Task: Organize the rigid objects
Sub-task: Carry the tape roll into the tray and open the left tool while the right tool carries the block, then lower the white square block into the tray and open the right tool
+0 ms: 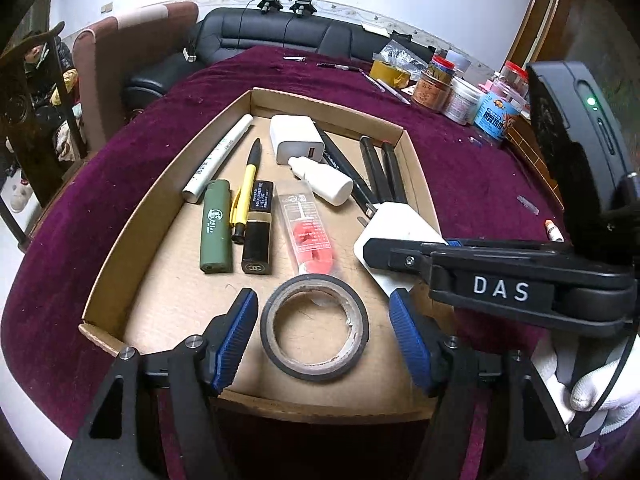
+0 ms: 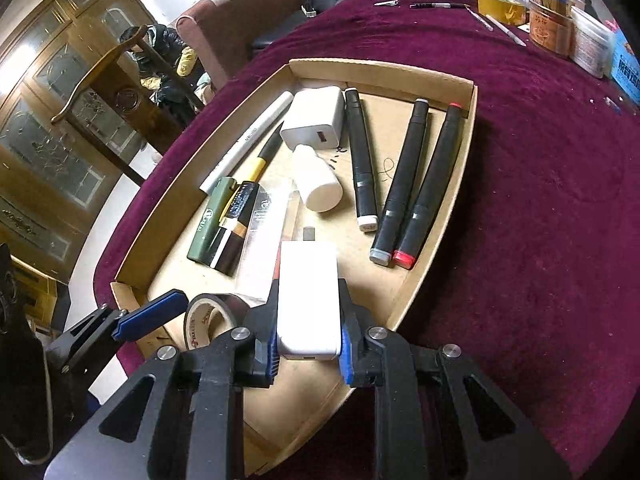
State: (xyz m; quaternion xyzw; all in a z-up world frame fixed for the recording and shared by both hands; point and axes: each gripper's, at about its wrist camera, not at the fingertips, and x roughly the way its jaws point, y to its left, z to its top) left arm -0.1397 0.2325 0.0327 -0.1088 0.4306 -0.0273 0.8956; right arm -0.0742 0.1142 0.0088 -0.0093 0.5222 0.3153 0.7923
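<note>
A shallow cardboard tray [image 1: 328, 104] lies on the purple cloth. Inside it lie a black tape roll [image 1: 314, 326], a green lighter [image 1: 216, 228], a black lipstick [image 1: 258, 236], a yellow pen [image 1: 248, 188], a white bottle [image 1: 324, 180], a white charger block [image 1: 296, 140] and black markers [image 1: 380, 172]. My left gripper [image 1: 322, 332] is open; its blue pads flank the tape roll with gaps on both sides. My right gripper [image 2: 308, 344] is shut on a white adapter [image 2: 308, 300], held over the tray's [image 2: 384, 66] near right part. That adapter [image 1: 400, 232] also shows in the left wrist view.
Jars and tubs [image 1: 460, 96] and a yellow tape roll [image 1: 390, 74] crowd the table's far right, with loose pens [image 1: 340, 66] nearby. A small stub [image 1: 554, 232] lies right of the tray. A white-gloved hand [image 1: 592, 392] holds the right gripper. A black sofa [image 1: 300, 36] is behind.
</note>
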